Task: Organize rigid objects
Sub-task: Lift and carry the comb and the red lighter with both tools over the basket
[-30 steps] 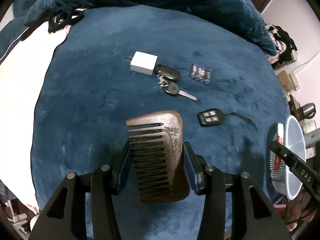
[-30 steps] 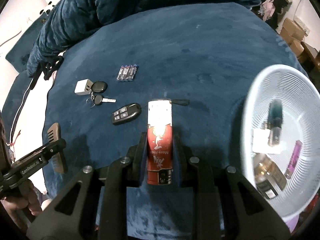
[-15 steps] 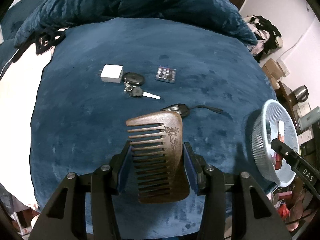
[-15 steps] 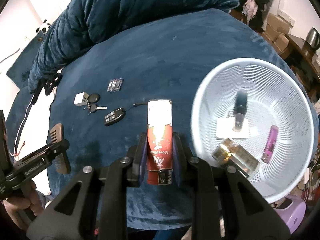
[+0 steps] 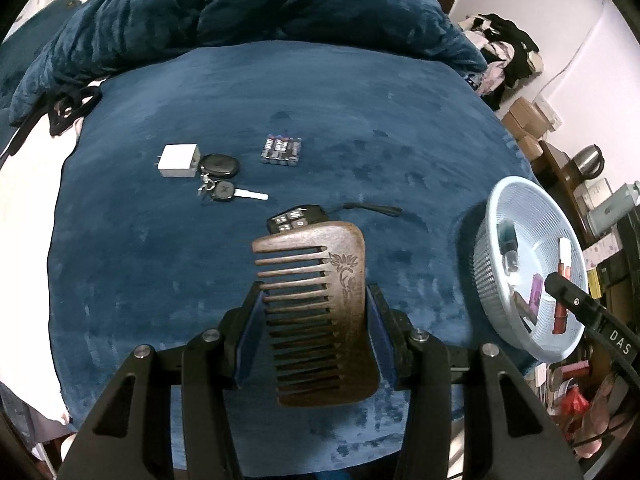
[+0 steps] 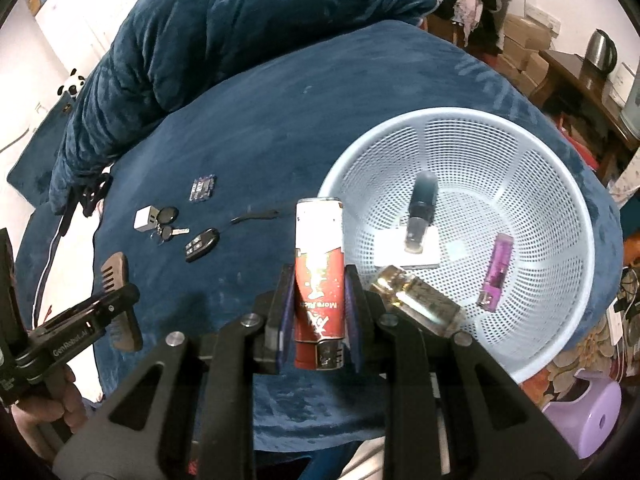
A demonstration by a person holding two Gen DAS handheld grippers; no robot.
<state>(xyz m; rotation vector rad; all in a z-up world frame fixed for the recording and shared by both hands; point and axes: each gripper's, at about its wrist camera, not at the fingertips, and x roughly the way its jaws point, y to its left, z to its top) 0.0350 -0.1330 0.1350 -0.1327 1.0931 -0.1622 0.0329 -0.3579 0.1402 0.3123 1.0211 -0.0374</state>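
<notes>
While the left hand-held gripper (image 5: 314, 304) is clamping a carved wooden comb (image 5: 316, 312), the right hand-held gripper (image 6: 318, 284) is squeezing a glossy red lighter (image 6: 319, 280) just beside the perforated round basket (image 6: 576, 208), above the plush blue bed (image 6: 320, 128).

Blue blanket (image 5: 340, 112) covers bed (white walls (image 5: 568, 28) behind).

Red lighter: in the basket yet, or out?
Out. The red lighter sits clamped in the right gripper, beside the basket's rim.
</notes>
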